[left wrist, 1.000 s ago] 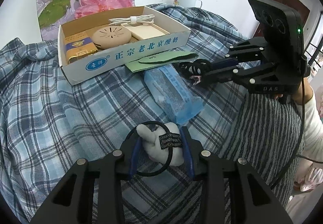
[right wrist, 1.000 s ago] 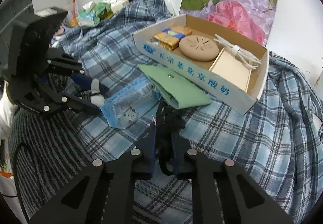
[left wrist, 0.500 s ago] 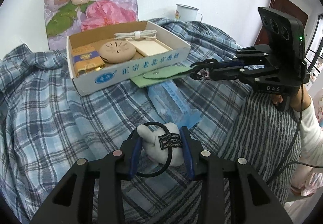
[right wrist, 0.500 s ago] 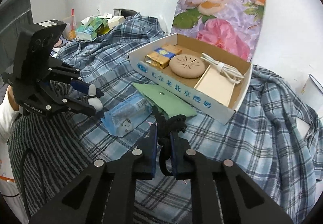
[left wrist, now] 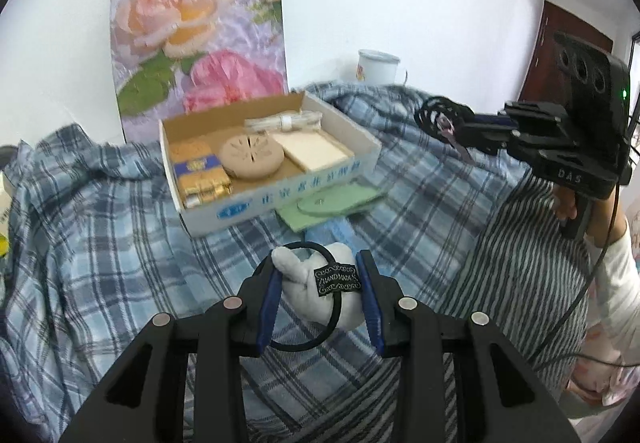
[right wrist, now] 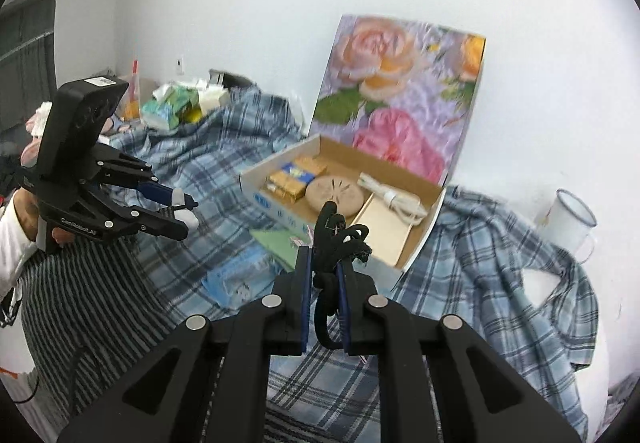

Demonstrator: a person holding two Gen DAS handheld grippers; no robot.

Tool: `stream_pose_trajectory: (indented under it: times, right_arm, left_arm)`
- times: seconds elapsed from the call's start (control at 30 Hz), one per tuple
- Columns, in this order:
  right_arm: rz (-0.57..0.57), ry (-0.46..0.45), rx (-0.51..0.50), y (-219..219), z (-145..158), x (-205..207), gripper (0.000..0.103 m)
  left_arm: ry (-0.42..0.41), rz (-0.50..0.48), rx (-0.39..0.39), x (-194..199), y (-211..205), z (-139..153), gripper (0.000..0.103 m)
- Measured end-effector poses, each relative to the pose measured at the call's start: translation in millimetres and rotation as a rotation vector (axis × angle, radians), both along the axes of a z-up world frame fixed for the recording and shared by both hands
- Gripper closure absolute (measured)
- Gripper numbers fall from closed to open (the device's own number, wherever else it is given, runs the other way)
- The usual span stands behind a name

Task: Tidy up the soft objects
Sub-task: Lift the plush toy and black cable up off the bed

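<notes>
1. We see a big blue plaid cloth (left wrist: pixel 100 243) spread under all the stuff.
2. A flower picture (left wrist: pixel 200 39) leans on the white wall, behind the box.
3. The cardboard box (left wrist: pixel 280 199) sits on the cloth w/ a round tan disc (left wrist: pixel 251 157), gold packs (left wrist: pixel 200 175) & a white cord (left wrist: pixel 284 122) inside.
4. A green pouch (left wrist: pixel 332 203) lies just in front of the box.
5. Our left gripper (left wrist: pixel 318 295) has its jaws shut on a white plush hair tie (left wrist: pixel 316 283), held up above the cloth.
6. Our right gripper (right wrist: pixel 324 283) has its jaws squeezed on a black hair tie (right wrist: pixel 336 239), up in the air near the box.
7. A white mug (right wrist: pixel 570 219) stands by the wall.
</notes>
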State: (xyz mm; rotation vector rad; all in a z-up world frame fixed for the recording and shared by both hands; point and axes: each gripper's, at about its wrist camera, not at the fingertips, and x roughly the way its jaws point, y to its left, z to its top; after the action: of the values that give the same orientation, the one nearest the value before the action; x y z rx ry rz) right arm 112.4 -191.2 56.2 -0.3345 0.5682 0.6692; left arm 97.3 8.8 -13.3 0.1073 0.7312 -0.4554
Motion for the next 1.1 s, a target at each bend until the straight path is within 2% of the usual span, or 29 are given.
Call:
stream_pose_trajectory:
  times: [0.43,0.63,0.97,1.1]
  right_arm:
    - [-0.027,-0.159,0.105,-6,63,-16,0.092]
    - [-0.028,-0.228,0.155,-8,92,-19,0.092]
    - [-0.015,-0.331,0.254,-6,139,-14,0.092]
    - [0.006,-0.34,0.28,0,153,-10,0.092]
  left_arm:
    - [-0.2,0.038,-0.067,-8,-7,84,0.064]
    - [-0.301,0.057,-0.073,-15,-16,120,0.064]
    - [-0.404,0.073,-0.086,-13,-27,160,0.064]
    - [-0.445,0.1,-0.102,-10,-26,173,0.064]
